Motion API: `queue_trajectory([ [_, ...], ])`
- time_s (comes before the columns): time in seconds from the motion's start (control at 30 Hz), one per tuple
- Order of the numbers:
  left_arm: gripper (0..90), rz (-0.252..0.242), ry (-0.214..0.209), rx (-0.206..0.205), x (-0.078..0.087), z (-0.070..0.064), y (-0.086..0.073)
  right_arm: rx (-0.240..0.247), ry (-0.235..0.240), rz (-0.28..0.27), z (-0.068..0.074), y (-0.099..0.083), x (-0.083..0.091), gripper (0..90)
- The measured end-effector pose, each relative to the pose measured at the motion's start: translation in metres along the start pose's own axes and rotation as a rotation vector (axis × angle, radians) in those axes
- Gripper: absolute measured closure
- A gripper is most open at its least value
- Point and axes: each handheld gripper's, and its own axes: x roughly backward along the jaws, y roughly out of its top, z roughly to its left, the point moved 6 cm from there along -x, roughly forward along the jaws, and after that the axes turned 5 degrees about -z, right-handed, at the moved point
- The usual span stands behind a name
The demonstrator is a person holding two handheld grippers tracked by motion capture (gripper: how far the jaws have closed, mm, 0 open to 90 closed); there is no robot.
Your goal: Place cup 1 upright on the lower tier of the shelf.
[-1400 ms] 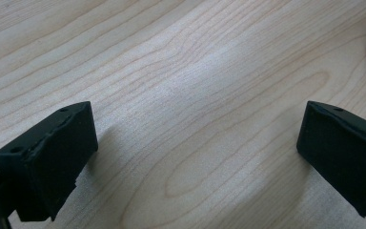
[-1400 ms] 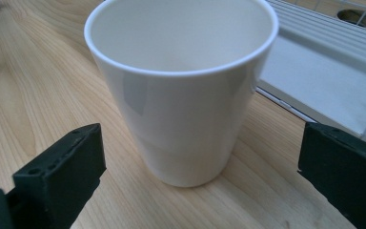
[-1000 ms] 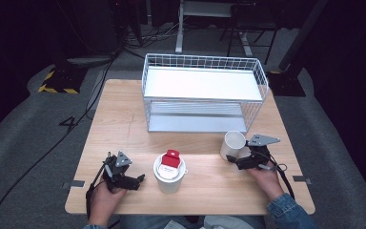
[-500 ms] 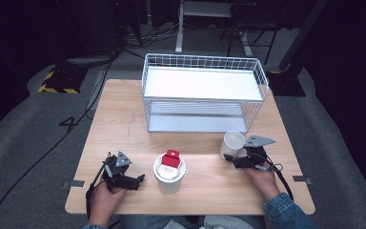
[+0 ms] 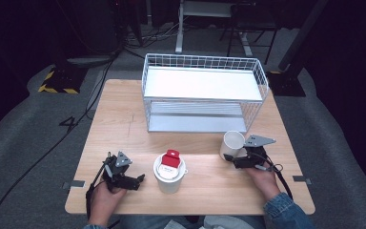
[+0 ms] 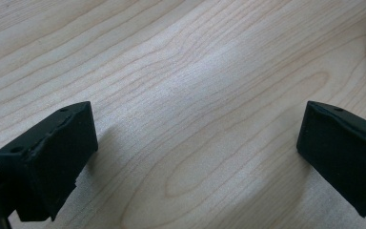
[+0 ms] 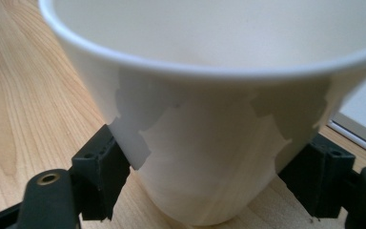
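Observation:
A white cup (image 5: 232,143) stands upright on the wooden table (image 5: 124,124) at the right, just in front of the wire rack. My right gripper (image 5: 229,158) reaches it from the right, and in the right gripper view my right gripper (image 7: 205,183) has one jaw pressed against each side of the white cup (image 7: 209,124) near its base. At the front left my left gripper (image 5: 140,179) rests low over the table. My left gripper (image 6: 195,157) is open with bare wood between its jaws.
A second white cup (image 5: 169,177) with a red object (image 5: 171,158) on top stands at the front centre, between the two grippers. A white wire rack (image 5: 202,90) with two shelves takes up the back of the table.
My right gripper has slid a little left, up to the white cup, and its jaws now sit around it. The left gripper has not moved.

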Motion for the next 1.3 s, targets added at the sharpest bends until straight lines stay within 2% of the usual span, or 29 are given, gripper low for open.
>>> queue_trajectory([
  [0.23, 0.3, 0.000, 0.000, 0.000, 0.000, 0.000, 0.000, 0.007, 0.007, 0.002, 0.001, 0.009, -0.001, 24.2],
  [0.83, 0.4, 0.003, 0.004, 0.000, 0.000, 0.000, 0.000, 0.026, 0.014, -0.023, 0.004, 0.047, -0.012, 24.2],
  [1.03, 0.5, -0.001, 0.009, 0.011, 0.001, -0.001, -0.001, 0.011, 0.025, -0.023, 0.002, 0.057, -0.020, 24.2],
  [1.3, 0.5, 0.000, 0.009, 0.010, 0.001, -0.001, -0.001, 0.020, 0.018, -0.016, -0.001, 0.071, -0.034, 24.2],
])
